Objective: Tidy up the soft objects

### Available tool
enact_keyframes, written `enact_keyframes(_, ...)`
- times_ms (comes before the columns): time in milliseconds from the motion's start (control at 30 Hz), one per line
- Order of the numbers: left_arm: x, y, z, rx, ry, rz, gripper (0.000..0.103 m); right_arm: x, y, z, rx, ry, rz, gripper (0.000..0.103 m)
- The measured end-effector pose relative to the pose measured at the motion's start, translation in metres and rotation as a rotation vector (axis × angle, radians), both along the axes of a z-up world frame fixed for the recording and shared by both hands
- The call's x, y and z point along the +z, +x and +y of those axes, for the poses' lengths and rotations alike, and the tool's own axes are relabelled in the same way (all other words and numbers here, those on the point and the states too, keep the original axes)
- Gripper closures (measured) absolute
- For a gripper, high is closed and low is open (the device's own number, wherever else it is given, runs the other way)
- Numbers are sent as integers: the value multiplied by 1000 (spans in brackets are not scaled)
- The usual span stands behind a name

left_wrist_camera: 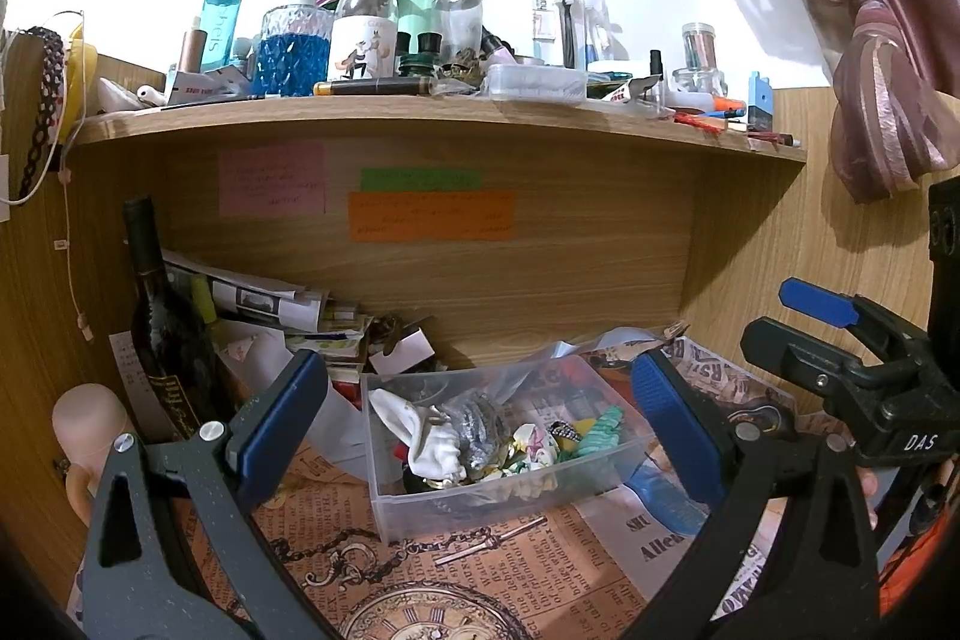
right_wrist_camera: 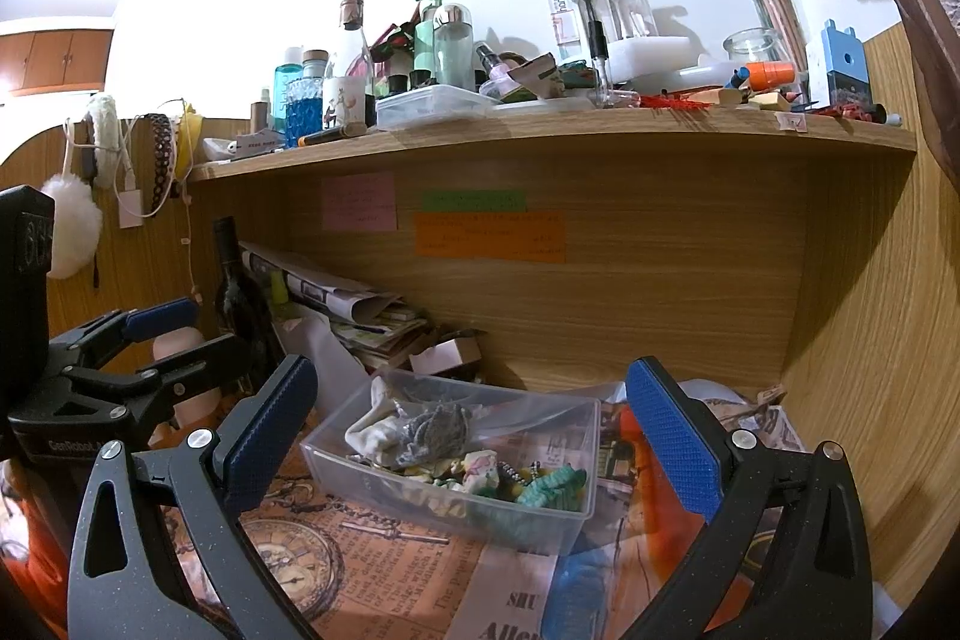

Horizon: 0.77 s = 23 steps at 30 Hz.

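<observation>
Right now the clear plastic bin (left_wrist_camera: 480,496) sits on the newspaper-print tabletop (left_wrist_camera: 492,568) under the wooden shelf (left_wrist_camera: 420,115), between the two grippers. In the left wrist view its long axis runs from about 8 o'clock to 2 o'clock; in the right wrist view the same box runs from about 10 o'clock down to 4 o'clock (right_wrist_camera: 456,508). Inside it lie the soft things: a white cloth piece (left_wrist_camera: 429,436) at the 9 o'clock end, a grey crumpled piece (left_wrist_camera: 480,427) touching it, and a teal ridged piece (left_wrist_camera: 600,430) toward 3 o'clock, its length tilted up to 1 o'clock.

The left gripper (left_wrist_camera: 480,424) has its jaws spread wide with nothing between the blue pads, framing the bin. The right gripper (right_wrist_camera: 474,436) is likewise wide apart and empty.

Only the left wrist view shows the right gripper from outside, at 3 o'clock, with its jaws parted, plus the tied curtain (left_wrist_camera: 882,82). Only the right wrist view shows the white fluffy earmuffs (right_wrist_camera: 72,220) hanging at 9 o'clock and the left gripper from the side. Both views show the dark wine bottle (left_wrist_camera: 162,322) standing upright at the back and the sticky notes (left_wrist_camera: 432,214) on the back panel.
</observation>
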<state>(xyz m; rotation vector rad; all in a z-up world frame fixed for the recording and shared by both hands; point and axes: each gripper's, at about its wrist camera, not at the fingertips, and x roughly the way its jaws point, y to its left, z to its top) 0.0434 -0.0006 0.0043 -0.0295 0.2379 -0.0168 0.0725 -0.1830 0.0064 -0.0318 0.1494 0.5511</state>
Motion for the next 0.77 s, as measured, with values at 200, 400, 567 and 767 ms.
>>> enact_keyframes(200, 0, 0, -1, -10, 6, -1, 0, 0, 0, 0, 0, -2, 2, 0)
enact_keyframes(400, -1, 1, 0, -12, 0, 3, 0, 0, 0, 0, 1, -3, 2, 0)
enact_keyframes(567, -4, 3, 1, -21, -2, 12, 0, -2, 1, 0, 4, -4, 9, 0)
enact_keyframes(767, -5, 2, -2, -29, 8, 8, 0, -5, 4, 0, 5, -6, 17, 0)
